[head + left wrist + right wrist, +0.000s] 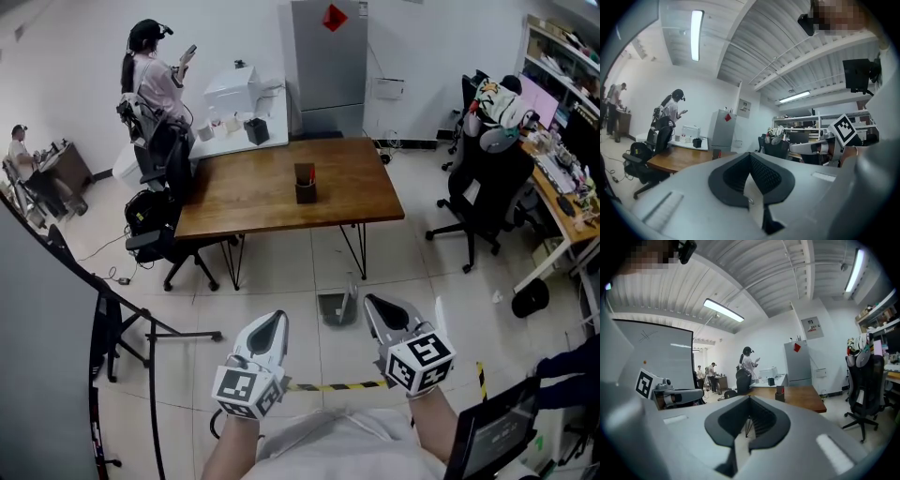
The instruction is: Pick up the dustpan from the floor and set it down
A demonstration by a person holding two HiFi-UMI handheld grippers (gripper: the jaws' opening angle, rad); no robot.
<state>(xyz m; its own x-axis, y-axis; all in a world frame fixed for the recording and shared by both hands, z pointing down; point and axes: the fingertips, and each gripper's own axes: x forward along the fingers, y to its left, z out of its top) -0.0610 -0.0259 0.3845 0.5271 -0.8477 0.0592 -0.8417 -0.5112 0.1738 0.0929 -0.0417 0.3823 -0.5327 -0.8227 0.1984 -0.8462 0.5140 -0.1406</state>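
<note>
Head view: The grey plastic dustpan with an upright handle [336,307] stands on the pale tiled floor [281,281] at lower centre of the frame, just in front of the near edge of the brown wooden table [253,192]. The left gripper [275,321] sits at lower centre-left and the right gripper [373,302] at lower centre-right. The dustpan lies between them, nearer the right one and clear of both. A dark holder with red contents [305,184] stands mid-table. A strip of yellow-and-black tape [337,385] runs across the floor below the grippers. A standing person [155,80] is at upper left and a black office chair [478,187] at right.

Left gripper view: The jaws are together, pads meeting along one seam, with nothing held between them. The table shows at mid-left beyond them. The right gripper's marker cube [844,129] appears at right.

Right gripper view: The jaws are together and grip nothing. The table with its holder lies at centre-right beyond the jaws, and the standing person is behind it at centre.
</note>
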